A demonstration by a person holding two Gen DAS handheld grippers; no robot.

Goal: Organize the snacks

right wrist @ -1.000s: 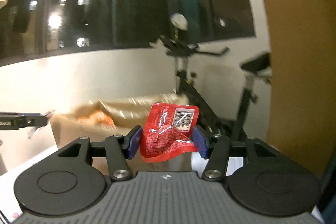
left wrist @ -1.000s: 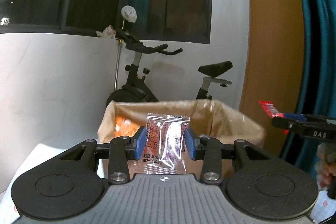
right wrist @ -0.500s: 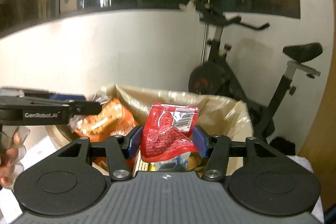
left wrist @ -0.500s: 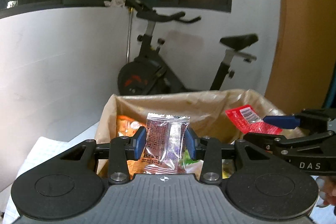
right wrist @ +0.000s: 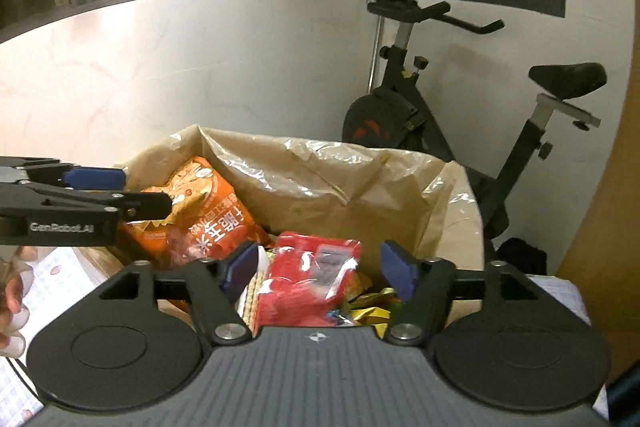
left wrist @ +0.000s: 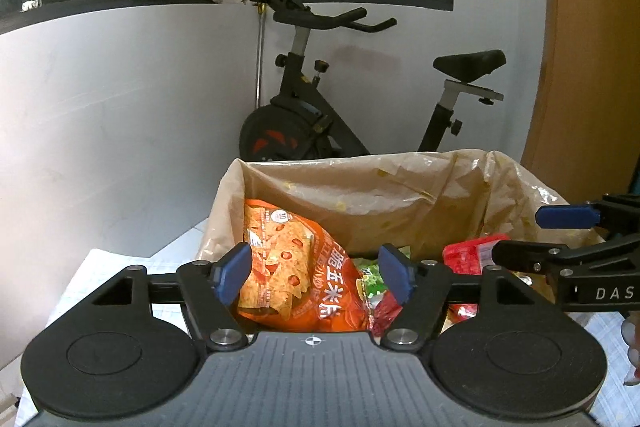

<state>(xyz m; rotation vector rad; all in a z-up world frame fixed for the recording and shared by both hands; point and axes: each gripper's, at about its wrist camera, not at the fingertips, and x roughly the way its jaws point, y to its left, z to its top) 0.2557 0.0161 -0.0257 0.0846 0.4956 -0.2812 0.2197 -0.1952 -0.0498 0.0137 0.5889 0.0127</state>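
snacks (right wrist: 308,279) half hidden behind right claw (right wrist: 318,269)

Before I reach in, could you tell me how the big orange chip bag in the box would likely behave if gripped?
The orange chip bag looks puffed and crinkly, so it is probably light and would likely dent when squeezed. Its glossy film may slip. It leans against the lined box wall, so a push could tip it.

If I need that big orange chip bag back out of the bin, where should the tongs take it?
Grip the orange chip bag by its raised top edge, coming down from above. It leans upright against the lined bin's left wall, so that flat edge is exposed, while smaller packets crowd its lower end.
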